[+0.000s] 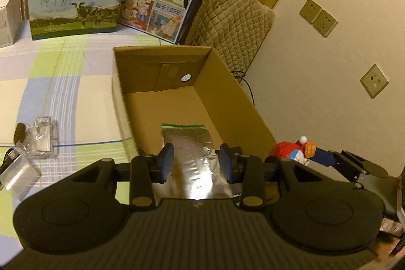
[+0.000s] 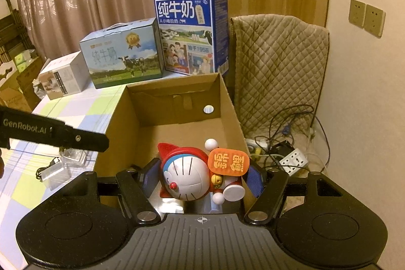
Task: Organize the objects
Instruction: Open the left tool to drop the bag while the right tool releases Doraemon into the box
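Observation:
A silver foil pouch (image 1: 195, 156) with a green zip strip is between the blue pads of my left gripper (image 1: 196, 151), which is shut on it. The pouch hangs over the near end of an open cardboard box (image 1: 227, 92). My right gripper (image 2: 202, 168) is shut on a cat figure (image 2: 187, 176) in a red suit with an orange sign, lying on its side over the near end of the same box (image 2: 177, 98). The left wrist view shows the figure (image 1: 288, 149) at the box's right. The box floor is bare.
On the checked cloth left of the box lie a clear plastic case (image 1: 43, 136), a silvery packet (image 1: 17, 176) and a dark lump (image 1: 20, 133). Two milk cartons (image 2: 121, 55) (image 2: 189, 34) and a white box (image 2: 63, 77) stand behind. A power strip (image 2: 293, 161) with cables lies at right.

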Tool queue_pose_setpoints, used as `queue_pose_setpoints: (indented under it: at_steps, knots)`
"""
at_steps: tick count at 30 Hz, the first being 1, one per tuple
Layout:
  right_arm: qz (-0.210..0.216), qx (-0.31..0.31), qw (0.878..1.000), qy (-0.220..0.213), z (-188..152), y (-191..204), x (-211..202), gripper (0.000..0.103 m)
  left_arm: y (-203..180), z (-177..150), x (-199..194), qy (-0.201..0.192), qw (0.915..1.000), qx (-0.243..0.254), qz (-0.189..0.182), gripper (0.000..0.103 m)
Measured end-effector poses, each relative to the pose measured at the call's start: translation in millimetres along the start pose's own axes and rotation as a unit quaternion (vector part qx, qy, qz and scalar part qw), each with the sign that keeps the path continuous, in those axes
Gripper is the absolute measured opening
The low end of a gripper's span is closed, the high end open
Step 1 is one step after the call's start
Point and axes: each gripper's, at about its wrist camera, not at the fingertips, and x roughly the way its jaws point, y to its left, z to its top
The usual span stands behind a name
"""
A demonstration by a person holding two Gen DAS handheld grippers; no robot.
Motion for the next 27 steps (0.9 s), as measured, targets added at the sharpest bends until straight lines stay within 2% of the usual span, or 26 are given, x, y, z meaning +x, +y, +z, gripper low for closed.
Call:
queue_pose_setpoints:
  at_steps: [9,21,23,24,27]
  knots:
    - [0.002,-0.006,1.0,-0.003,3.7,9.7,-6.5,0.066,19.3,-17.0,-7.8,0.009,0.9999,-0.003,0.014,0.034]
    - [0.004,0.001,1.0,-0.006,6.0,13.2,-8.2,0.066,22.2,-23.6,-16.4,0.01,0.9998,0.005,0.018,0.034]
    - [0.014,0.011,1.0,-0.018,7.1,10.5,-8.6,0.066,22.7,-23.4,-16.6,0.01,0.9998,0.005,0.019,0.035]
    - [0.018,0.014,1.0,-0.021,7.7,8.9,-9.2,0.067,23.0,-23.4,-16.8,0.009,0.9998,0.006,0.019,0.036]
    - [0.019,0.025,0.999,-0.036,9.7,6.4,-12.8,0.081,23.9,-24.4,-17.0,0.009,0.9997,0.009,0.022,0.039]
